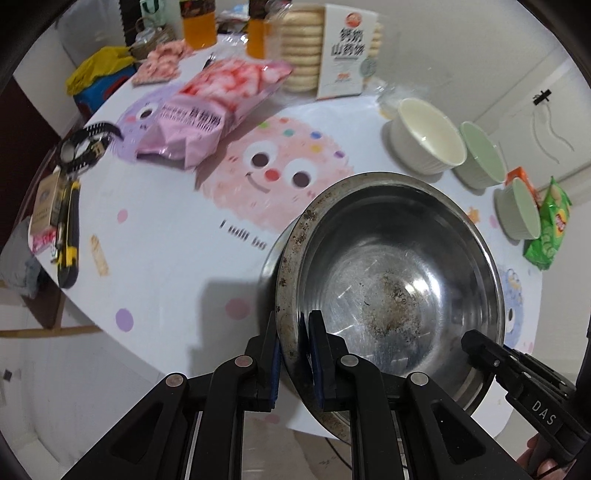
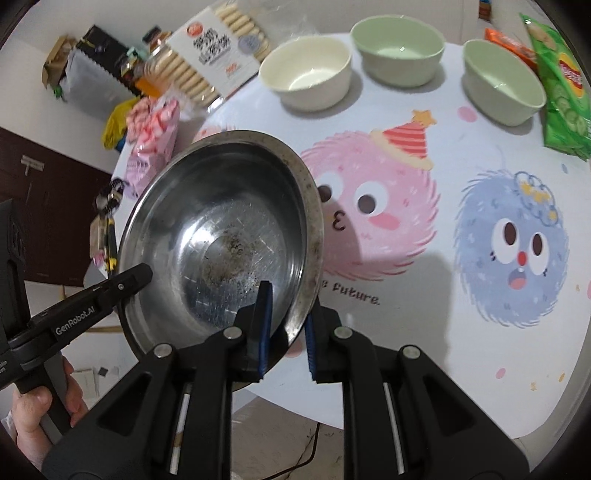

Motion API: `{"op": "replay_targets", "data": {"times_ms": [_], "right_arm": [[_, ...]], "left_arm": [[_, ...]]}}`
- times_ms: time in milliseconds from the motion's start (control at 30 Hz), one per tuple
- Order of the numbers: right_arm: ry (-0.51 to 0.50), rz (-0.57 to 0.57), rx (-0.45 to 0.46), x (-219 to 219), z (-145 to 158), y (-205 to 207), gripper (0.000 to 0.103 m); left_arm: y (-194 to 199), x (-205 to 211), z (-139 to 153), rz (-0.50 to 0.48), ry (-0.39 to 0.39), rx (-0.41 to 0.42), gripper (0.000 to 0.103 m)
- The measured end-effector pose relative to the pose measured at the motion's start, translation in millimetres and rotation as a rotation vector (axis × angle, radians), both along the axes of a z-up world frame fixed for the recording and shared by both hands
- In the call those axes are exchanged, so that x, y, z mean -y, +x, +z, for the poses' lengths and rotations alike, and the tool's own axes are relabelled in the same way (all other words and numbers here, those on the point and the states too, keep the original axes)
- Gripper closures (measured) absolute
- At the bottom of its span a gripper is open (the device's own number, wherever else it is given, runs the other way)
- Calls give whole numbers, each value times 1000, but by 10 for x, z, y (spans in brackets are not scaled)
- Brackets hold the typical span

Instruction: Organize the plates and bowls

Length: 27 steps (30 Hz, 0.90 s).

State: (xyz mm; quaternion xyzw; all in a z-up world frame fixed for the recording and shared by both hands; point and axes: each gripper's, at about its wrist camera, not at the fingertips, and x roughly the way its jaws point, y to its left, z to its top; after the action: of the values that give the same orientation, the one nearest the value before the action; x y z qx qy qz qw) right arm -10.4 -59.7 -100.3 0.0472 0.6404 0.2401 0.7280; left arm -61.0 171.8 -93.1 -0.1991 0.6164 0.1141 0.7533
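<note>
One steel bowl [image 2: 221,236] at centre frame. Three ceramic bowls along the top (one cream [image 2: 306,74], two green [image 2: 397,50] [image 2: 504,86]). Two grippers [image 2: 284,328] [image 1: 293,354].

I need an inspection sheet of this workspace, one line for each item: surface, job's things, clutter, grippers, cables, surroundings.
Surface: round table with a white cloth printed with cartoon monsters.
Job's things: steel bowl, stained inside, held tilted above the table edge; cream bowl and two green bowls in a row at the far side.
Clutter: pink snack bag, biscuit pack, green chip bag, orange bottles.
Grippers: left gripper and right gripper each have their jaws over the steel bowl's rim, on opposite sides.
Cables: dark cable on the floor below the table.
Surroundings: pale wall, dark cabinet.
</note>
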Motion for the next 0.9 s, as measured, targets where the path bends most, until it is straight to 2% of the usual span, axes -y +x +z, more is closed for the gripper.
{"op": "replay_targets", "data": {"times_ms": [400,900], "right_arm": [[-50,23,-57,-172,-197,0,83],[-103,57,-70,-303,-268,-25,81]], "left_arm": [[22,-52,-167,-25,27,-41,89],[11,-103,-373,-22,-2,-99,86]]}}
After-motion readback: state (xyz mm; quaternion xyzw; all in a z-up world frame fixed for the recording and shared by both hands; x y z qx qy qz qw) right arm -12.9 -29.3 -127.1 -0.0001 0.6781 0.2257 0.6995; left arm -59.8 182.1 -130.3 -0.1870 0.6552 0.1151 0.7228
